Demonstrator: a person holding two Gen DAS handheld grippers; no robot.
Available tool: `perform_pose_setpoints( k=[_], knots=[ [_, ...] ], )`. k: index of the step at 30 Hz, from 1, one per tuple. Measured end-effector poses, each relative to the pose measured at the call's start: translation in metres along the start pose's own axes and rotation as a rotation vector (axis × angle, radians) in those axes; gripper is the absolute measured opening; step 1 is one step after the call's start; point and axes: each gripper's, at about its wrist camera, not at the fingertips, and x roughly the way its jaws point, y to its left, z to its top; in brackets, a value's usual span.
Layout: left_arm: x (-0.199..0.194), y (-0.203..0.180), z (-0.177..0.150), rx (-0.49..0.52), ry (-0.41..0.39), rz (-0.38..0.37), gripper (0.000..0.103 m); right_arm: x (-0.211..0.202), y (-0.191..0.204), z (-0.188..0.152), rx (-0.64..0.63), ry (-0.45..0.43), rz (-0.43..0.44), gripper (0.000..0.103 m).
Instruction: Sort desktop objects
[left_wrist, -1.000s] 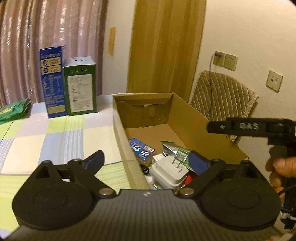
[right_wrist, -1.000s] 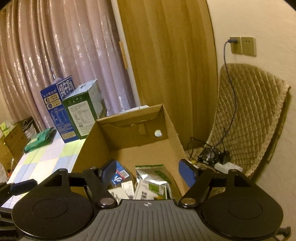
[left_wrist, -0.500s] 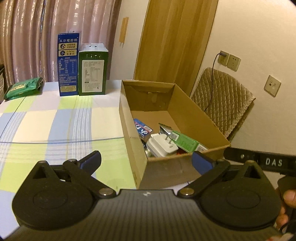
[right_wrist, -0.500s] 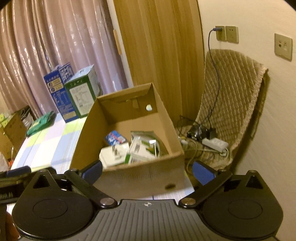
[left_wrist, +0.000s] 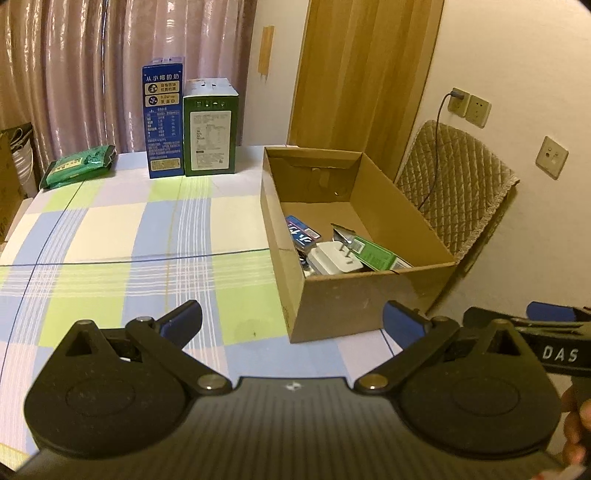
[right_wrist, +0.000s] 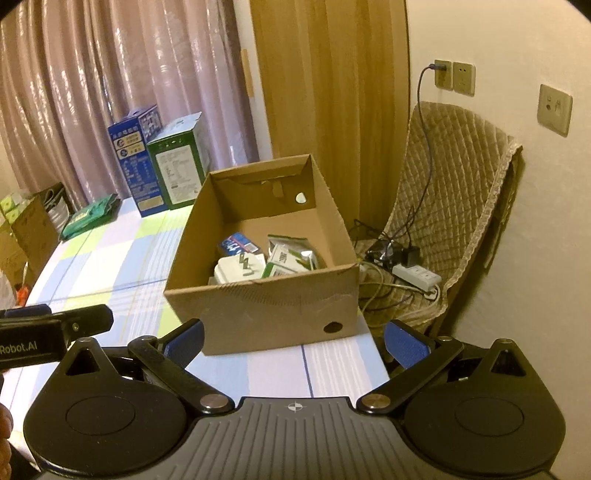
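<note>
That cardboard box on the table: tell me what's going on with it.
A person holds a pair of tongs in each hand, and both the left tongs and the right tongs hang open and empty in front of the cardboard box. The box holds a white plug, a blue packet and green packets. Two cartons and a green bag stand outside it.

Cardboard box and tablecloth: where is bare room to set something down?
The far half of the cardboard box floor is bare; its near end is crowded with the white plug adapter and packets. The checked tablecloth is bare from the box's left wall to the green packet and two cartons at the back.
</note>
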Motion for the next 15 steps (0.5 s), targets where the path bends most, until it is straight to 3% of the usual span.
perform_pose_setpoints(
  k=[15],
  knots=[
    [-0.007, -0.007, -0.008, -0.005, 0.003, 0.004, 0.102, -0.019, 0.009, -0.007, -0.009, -0.001, 0.015, 0.101]
  ],
)
